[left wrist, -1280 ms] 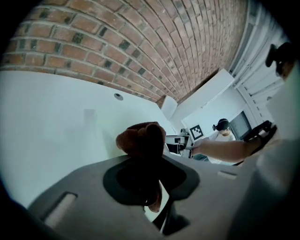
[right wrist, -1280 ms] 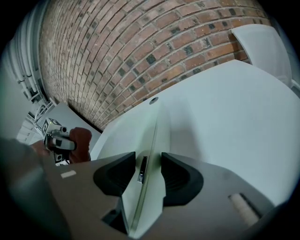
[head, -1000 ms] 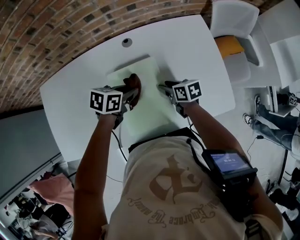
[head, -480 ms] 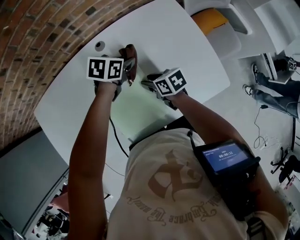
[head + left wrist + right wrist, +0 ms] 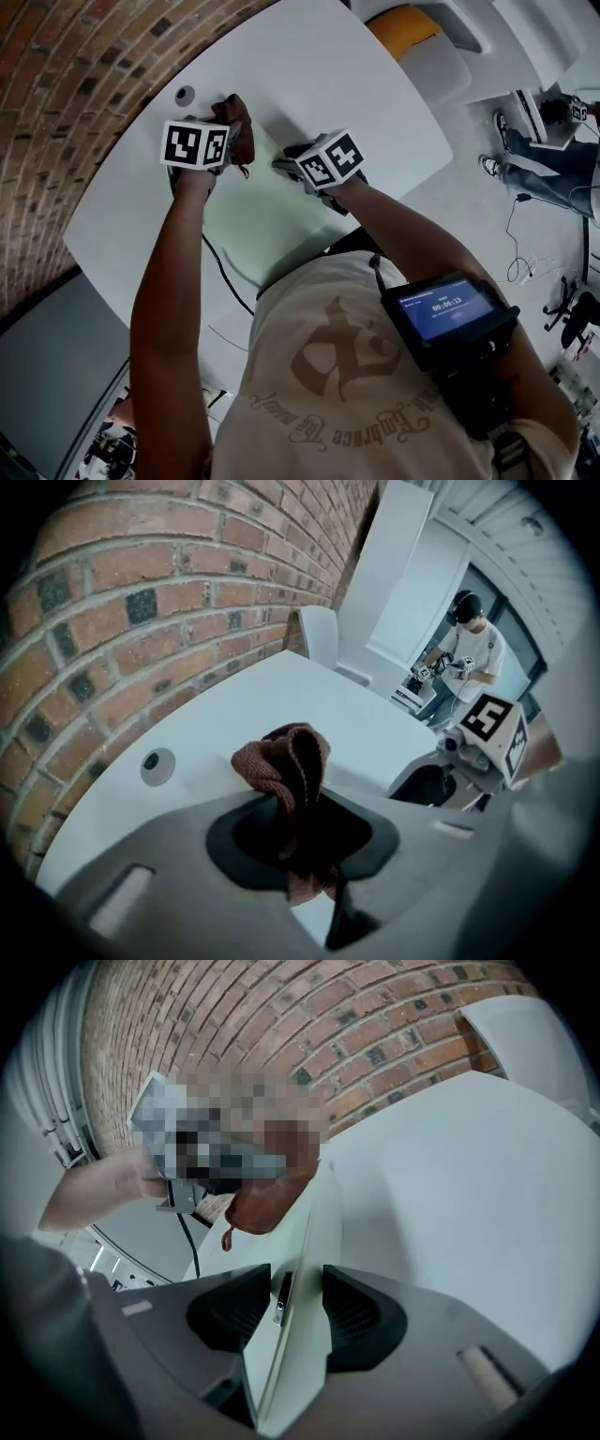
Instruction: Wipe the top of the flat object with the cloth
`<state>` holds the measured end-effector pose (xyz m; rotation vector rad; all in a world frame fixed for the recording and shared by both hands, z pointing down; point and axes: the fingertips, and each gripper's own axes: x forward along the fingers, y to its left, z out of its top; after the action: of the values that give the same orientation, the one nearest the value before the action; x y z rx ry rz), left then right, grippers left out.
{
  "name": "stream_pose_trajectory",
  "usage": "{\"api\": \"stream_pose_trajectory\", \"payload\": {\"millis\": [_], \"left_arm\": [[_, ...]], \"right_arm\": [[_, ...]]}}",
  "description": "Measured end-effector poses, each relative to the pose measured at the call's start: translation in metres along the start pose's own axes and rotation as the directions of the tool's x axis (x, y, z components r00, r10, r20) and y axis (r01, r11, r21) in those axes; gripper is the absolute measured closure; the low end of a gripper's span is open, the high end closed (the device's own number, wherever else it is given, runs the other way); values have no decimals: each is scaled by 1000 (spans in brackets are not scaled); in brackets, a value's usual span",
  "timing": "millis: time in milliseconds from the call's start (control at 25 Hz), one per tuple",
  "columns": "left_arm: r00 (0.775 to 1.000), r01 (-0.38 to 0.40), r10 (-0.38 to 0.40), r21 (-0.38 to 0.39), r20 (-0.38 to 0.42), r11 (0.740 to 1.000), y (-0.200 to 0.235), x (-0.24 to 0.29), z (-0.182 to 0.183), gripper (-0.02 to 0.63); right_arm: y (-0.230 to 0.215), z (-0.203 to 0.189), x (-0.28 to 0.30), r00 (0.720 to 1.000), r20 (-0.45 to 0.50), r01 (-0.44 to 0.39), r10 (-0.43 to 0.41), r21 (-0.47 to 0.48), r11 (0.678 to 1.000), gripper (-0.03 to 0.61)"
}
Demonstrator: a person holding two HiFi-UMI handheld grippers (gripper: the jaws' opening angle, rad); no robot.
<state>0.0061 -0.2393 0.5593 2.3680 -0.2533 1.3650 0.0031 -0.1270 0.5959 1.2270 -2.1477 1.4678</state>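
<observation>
L gripper (image 5: 298,841) is closed on soft cloth (image 5: 281,757); R gripper (image 5: 298,1309) clamps the stiff, prob. light board (image 5: 251,223) at its edge.

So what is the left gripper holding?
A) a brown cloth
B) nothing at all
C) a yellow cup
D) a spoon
A: in its own view, the left gripper is closed on a bunched brown cloth that sticks up between its jaws.

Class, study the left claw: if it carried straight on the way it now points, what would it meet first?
Probably the white table, just beyond the pale board: the cloth clamped in the left claw would touch down first. Depth is unclear.
</observation>
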Motion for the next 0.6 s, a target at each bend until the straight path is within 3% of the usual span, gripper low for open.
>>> {"api": "stream_pose_trajectory", "payload": {"millis": [160, 600], "left_arm": [[1000, -10, 10, -22, -1, 1000, 12, -14, -26, 538], [994, -106, 111, -181, 15, 978, 55, -58, -96, 538]], "right_arm": [[-2, -1, -1, 1000, 0, 7, -7, -9, 1000, 394], [-8, 0, -4, 1000, -6, 19, -19, -18, 1000, 394]]}}
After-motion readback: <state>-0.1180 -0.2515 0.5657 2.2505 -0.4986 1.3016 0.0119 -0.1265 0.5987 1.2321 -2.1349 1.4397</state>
